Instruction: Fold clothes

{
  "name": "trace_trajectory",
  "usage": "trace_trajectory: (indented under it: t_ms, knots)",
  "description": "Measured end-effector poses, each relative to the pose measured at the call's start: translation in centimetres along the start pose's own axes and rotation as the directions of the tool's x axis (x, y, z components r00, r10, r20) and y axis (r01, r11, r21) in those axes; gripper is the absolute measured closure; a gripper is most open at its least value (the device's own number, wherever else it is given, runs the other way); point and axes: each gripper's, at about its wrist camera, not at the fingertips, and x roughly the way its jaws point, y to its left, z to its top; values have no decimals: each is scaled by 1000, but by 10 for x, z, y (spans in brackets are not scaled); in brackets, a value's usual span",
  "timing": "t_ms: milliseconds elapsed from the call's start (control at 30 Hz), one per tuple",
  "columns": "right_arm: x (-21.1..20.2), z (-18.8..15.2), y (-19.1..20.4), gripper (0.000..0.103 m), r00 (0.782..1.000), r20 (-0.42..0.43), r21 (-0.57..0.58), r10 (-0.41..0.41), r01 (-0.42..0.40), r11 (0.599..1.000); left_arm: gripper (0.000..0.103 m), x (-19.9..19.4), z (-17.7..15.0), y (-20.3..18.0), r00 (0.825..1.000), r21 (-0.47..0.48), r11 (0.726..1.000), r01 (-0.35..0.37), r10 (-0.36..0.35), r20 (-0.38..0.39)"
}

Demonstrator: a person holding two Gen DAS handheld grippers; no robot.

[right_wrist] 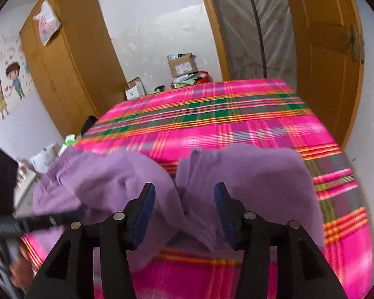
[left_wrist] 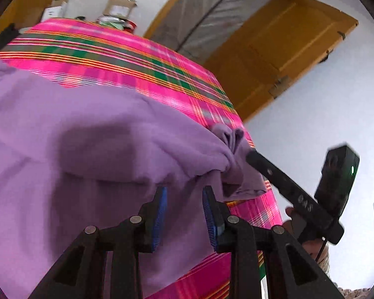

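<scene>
In the left wrist view the left hand-held gripper (left_wrist: 184,214) fills the bottom of the frame, its blue pads partly apart with the purple garment (left_wrist: 92,149) lying beyond them and none of it pinched. At the right of that frame the right hand-held gripper (left_wrist: 251,158) has its dark finger tip touching a bunched corner of the cloth. Its own view shows the jaws standing wide, the fabric sagging between them and the pads not pressing on it.

The step in hand looks like the gap between two folds: a corner let go, both tools free. The next move probably calls for picking a fresh edge or corner on each side, closing on a single layer, and carrying it flat across.

The garment is soft, matte lilac knit, rumpled into two humps with a valley down the middle, a ribbed hem towards the left of the right wrist view. It lies on the near part of the bed (right_wrist: 236,129), on its pink plaid cover.
</scene>
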Motion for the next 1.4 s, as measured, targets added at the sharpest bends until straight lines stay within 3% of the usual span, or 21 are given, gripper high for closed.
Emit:
trace_trajectory:
  t_ms: [333,467,733,800,867,1100,1233,1400]
  knots:
    - [37,12,-2,54,992,-92,16,-91,92,996,74,30,-1,-16,998,47,999,-14,17,-58]
    - [29,11,-5,94,994,-69,-10,-81,80,997,74,38,-2,-23,997,71,997,-23,29,-75]
    - [-1,11,-25,97,994,-7,9,-108,108,994,74,47,-9,-29,994,75,996,-47,54,-97]
    - [-11,13,-31,97,992,23,17,-126,126,992,79,45,-9,-29,995,73,996,-41,48,-93]
    - [-23,16,-35,97,988,59,19,-145,144,989,91,44,-8,-31,995,75,997,-32,38,-90]
    - [-70,31,-57,100,957,179,61,-228,220,974,97,29,-10,-31,997,72,997,11,-6,-71]
    - [-80,32,-72,100,953,164,73,-253,244,967,97,24,-10,-30,998,62,998,15,-11,-55]
    - [-62,6,-74,90,983,56,77,-175,170,982,97,28,-11,-27,998,47,999,12,-9,-66]
